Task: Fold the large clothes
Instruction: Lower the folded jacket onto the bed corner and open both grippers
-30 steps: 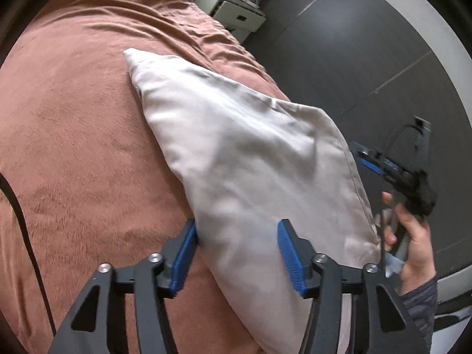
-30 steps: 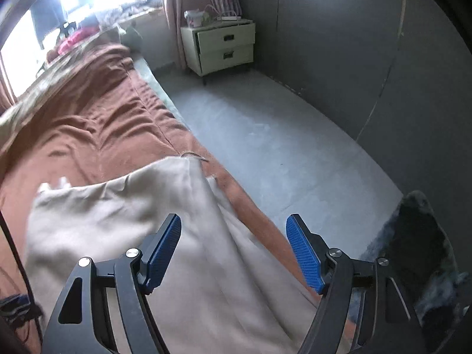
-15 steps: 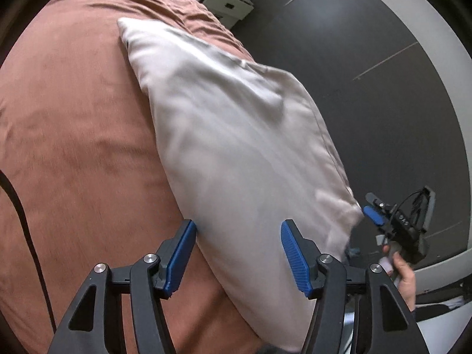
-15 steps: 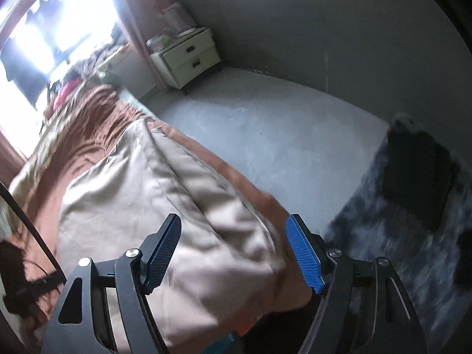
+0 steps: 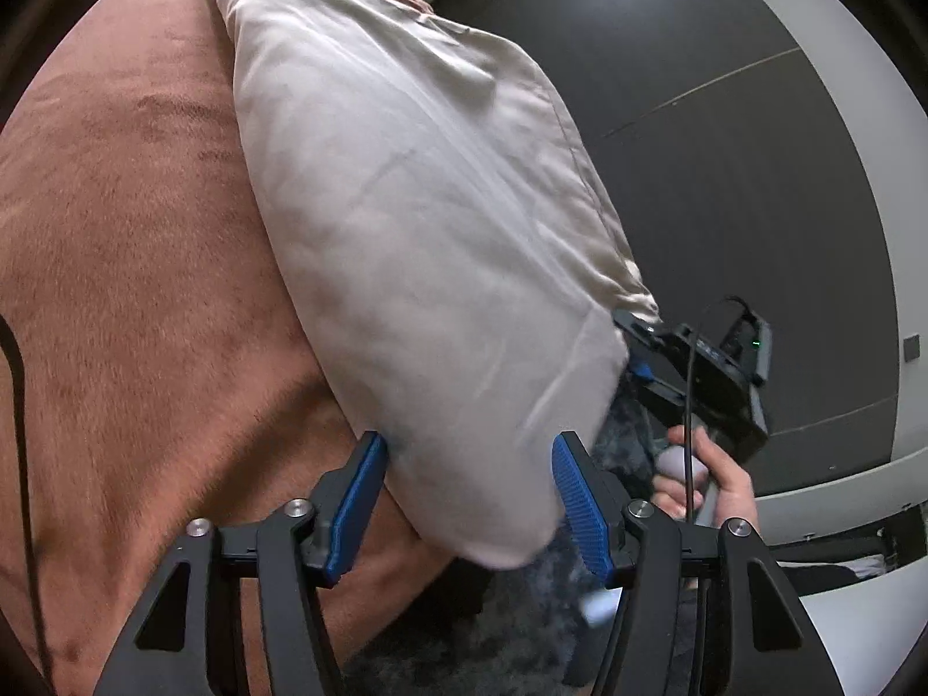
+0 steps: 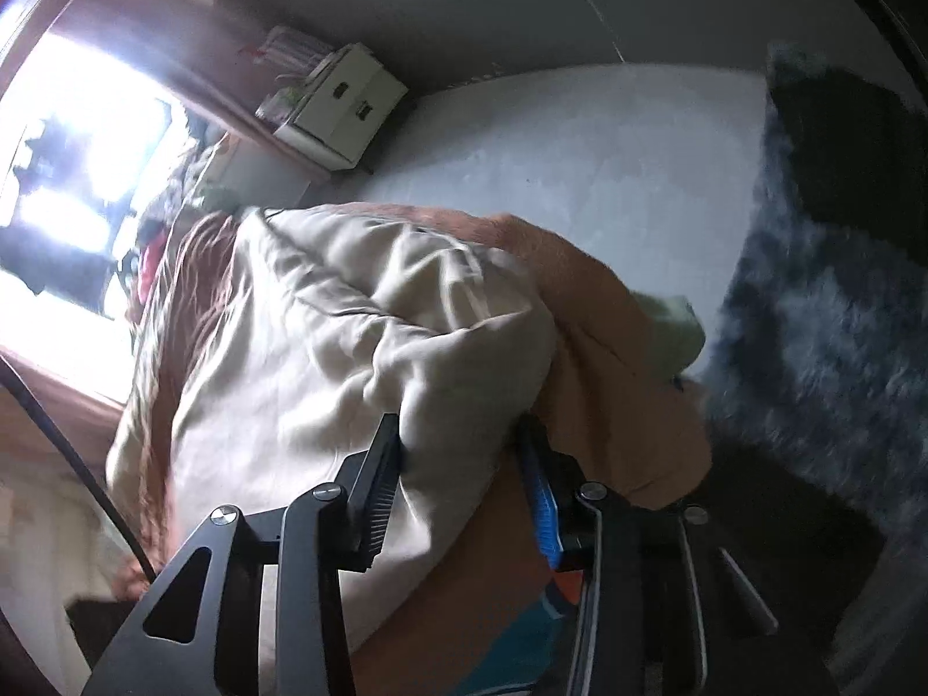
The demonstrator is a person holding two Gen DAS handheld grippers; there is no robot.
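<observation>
A large beige cloth (image 5: 417, 220) lies along the edge of a bed with a rust-brown cover (image 5: 133, 267), and its near corner hangs over the side. My left gripper (image 5: 464, 493) is open, with its blue pads on either side of that near corner. My right gripper (image 6: 464, 475) is partly closed around a bunched edge of the same cloth (image 6: 325, 348); whether the pads pinch it is unclear. The right gripper also shows in the left wrist view (image 5: 690, 371), held in a hand at the cloth's right edge.
A white bedside cabinet (image 6: 342, 104) stands by a bright window (image 6: 75, 174) at the far end. A dark shaggy rug (image 6: 823, 313) lies on the grey floor (image 6: 580, 156) beside the bed. A black cable (image 5: 17, 406) runs over the bed cover.
The right gripper has swung down to the cloth's edge and narrowed its jaws around it. The left gripper has moved along towards the cloth's near corner and stays open.
</observation>
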